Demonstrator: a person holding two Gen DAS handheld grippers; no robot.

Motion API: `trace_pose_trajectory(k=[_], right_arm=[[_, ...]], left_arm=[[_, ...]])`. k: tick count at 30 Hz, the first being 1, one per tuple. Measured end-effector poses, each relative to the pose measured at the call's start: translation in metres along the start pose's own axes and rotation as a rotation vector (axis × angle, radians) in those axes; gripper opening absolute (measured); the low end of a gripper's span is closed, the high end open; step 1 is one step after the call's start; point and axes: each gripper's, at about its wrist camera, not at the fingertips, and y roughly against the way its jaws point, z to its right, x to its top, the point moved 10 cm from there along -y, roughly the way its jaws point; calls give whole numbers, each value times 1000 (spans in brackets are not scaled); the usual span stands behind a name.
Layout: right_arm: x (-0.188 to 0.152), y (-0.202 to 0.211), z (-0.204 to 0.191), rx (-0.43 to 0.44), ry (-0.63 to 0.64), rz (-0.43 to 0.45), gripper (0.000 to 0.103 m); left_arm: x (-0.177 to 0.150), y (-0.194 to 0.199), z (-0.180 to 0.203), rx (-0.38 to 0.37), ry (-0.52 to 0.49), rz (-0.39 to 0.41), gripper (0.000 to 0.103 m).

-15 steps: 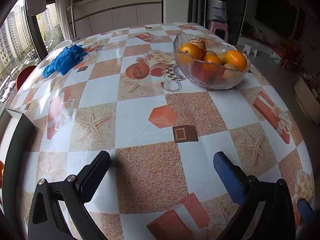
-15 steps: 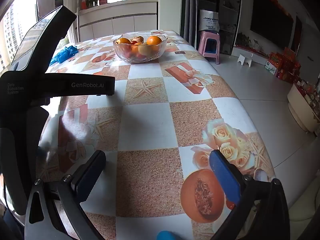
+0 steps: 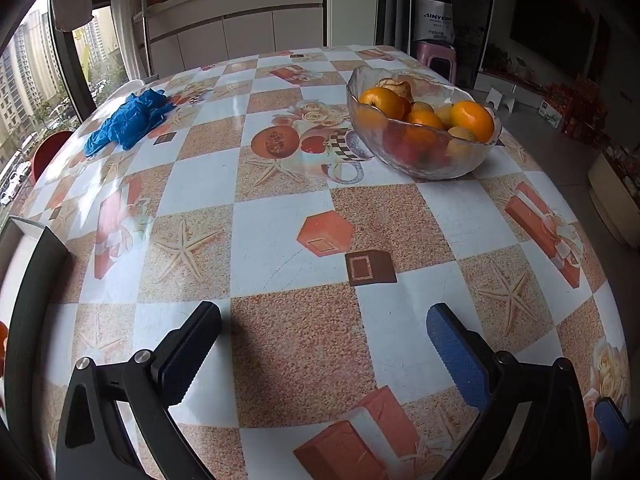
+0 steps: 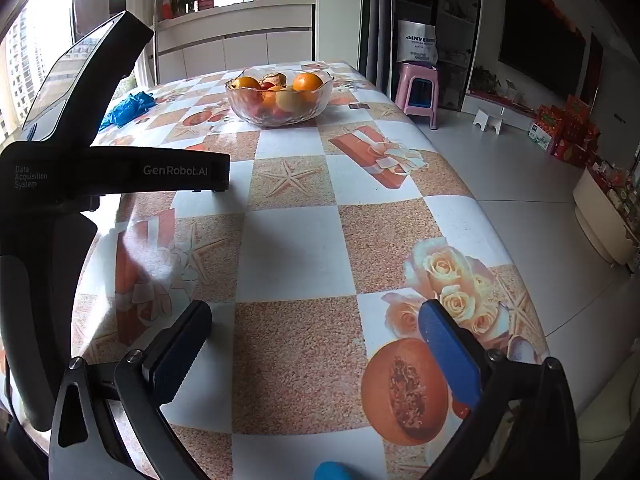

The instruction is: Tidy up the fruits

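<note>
Almost no shift since before: left claw (image 3: 324, 322) and right claw (image 4: 316, 320) both spread, empty, glass fruit bowl (image 3: 424, 156) well ahead.

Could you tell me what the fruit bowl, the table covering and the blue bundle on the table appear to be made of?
Fruit bowl: clear textured glass, or possibly plastic; the fruit shows through its rippled wall.
Table covering: glossy printed vinyl or oilcloth, judging by the window glare on it.
Blue bundle: thin crumpled material, likely disposable gloves or plastic film; too small to tell.
</note>
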Motion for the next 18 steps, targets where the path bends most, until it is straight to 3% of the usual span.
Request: trace_pose_trajectory(k=[18], right_arm=[[0, 0, 0, -5, -3, 2, 103]], left_arm=[[0, 0, 0, 0, 0, 0, 103]])
